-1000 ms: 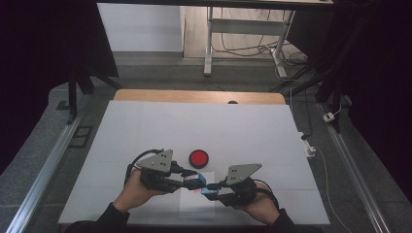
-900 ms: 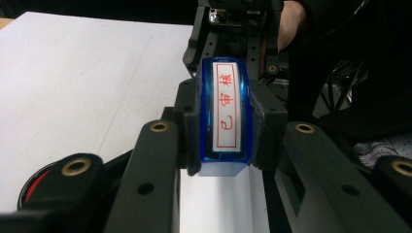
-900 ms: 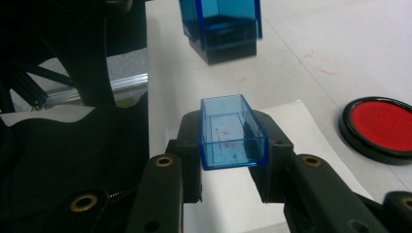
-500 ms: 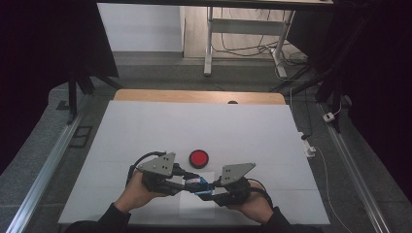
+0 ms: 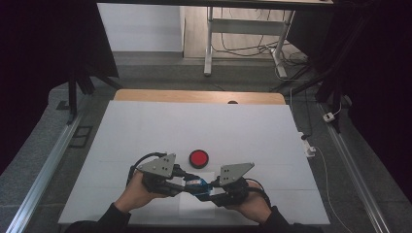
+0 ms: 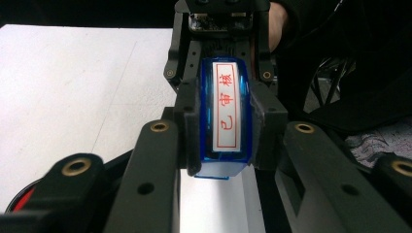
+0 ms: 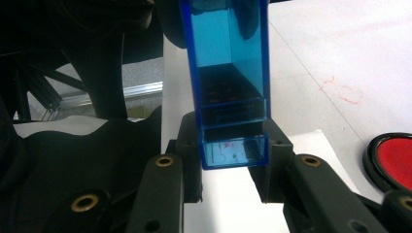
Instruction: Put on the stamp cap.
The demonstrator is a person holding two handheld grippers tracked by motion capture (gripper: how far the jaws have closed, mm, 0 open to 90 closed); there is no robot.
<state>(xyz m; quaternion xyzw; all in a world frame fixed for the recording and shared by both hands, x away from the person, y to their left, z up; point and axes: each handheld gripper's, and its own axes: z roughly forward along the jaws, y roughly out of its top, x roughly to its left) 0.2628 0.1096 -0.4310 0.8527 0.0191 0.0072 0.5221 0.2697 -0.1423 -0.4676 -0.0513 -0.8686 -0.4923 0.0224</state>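
One blue stamp [image 6: 224,114], clamped between two hand-held grippers [image 5: 187,180] [image 5: 208,191]; one red pad [image 5: 198,158].

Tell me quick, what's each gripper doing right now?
Left gripper: shut on the blue stamp.
Right gripper: shut on the same blue stamp.

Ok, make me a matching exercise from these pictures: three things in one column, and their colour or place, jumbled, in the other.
Things:
1. stamp
2. ink pad
3. sheet of paper

Descriptions:
A. round and red, just beyond the grippers
B. white, flat on the table under the grippers
C. clear blue, clamped between the left gripper and the right gripper

Pairs: 1-C, 2-A, 3-B
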